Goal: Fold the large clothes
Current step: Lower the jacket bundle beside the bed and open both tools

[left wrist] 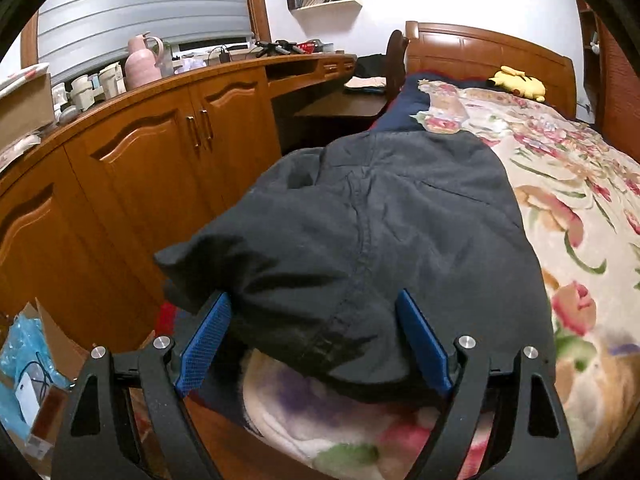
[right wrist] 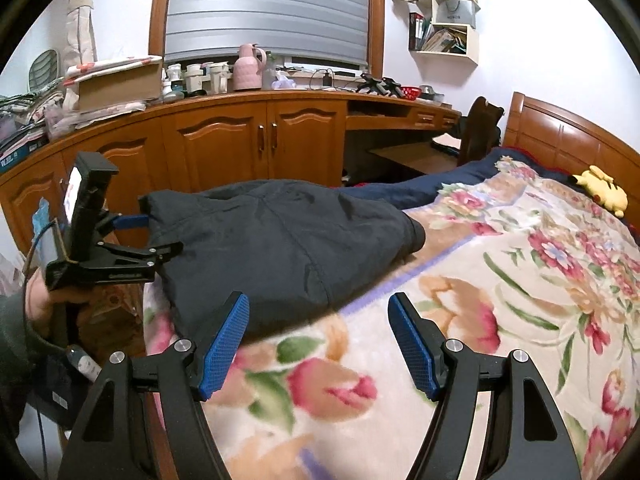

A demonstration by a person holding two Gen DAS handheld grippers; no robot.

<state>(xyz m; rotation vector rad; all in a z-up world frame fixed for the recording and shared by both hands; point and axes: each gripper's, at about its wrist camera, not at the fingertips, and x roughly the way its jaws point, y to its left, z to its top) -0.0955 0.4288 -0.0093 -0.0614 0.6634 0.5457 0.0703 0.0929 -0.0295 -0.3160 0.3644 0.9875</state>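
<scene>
A large dark grey garment (left wrist: 360,240) lies folded on the left edge of the bed, over a floral blanket (left wrist: 572,208). My left gripper (left wrist: 314,300) is open, its blue pads on either side of the garment's near end. In the right wrist view the garment (right wrist: 280,248) lies left of centre, and the left gripper (right wrist: 132,236) sits at its left edge. My right gripper (right wrist: 318,304) is open and empty, just above the blanket (right wrist: 500,280) at the garment's near right edge.
Wooden cabinets (left wrist: 160,152) and a desk (left wrist: 340,108) run close along the bed's left side. A headboard (left wrist: 488,52) and a yellow plush toy (left wrist: 518,82) are at the far end. Boxes and clutter (left wrist: 28,360) lie on the floor at left.
</scene>
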